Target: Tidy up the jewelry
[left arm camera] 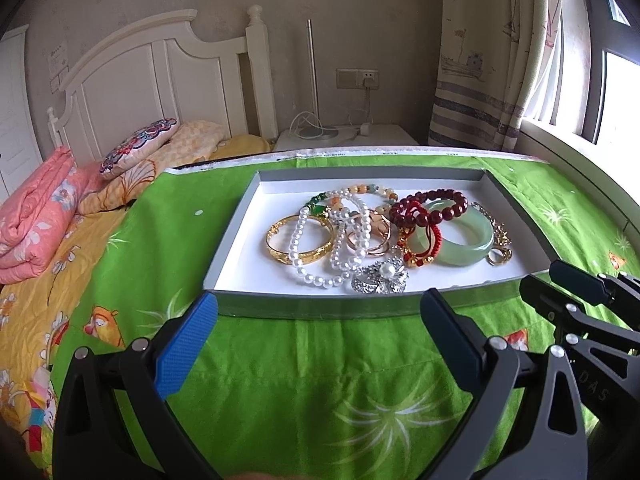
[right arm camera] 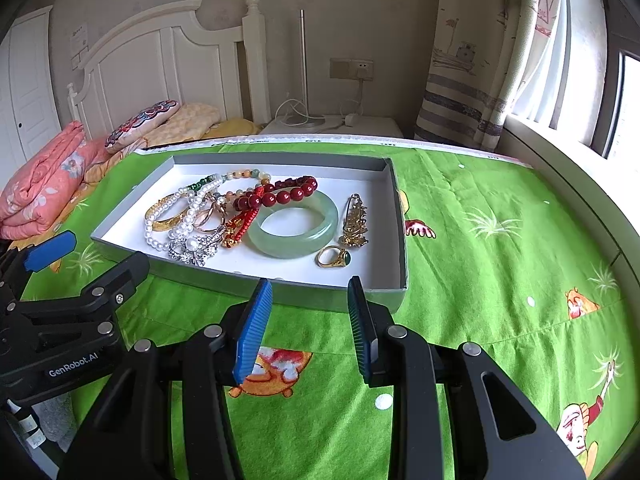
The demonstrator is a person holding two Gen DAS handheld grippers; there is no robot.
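Left gripper [left arm camera: 318, 312] fingers wide, right gripper [right arm camera: 310, 300] narrower, both empty; one tray [right arm camera: 280, 286], one jade bangle [right arm camera: 294, 226].

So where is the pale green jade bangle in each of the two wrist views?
Left wrist view: the jade bangle lies right of centre, in the right part of the grey tray, beside the dark red bead bracelet.
Right wrist view: the jade bangle lies near the picture's centre, left of the gold ring.
Shared landmark: the dark red bead bracelet, touching the bangle's far edge.
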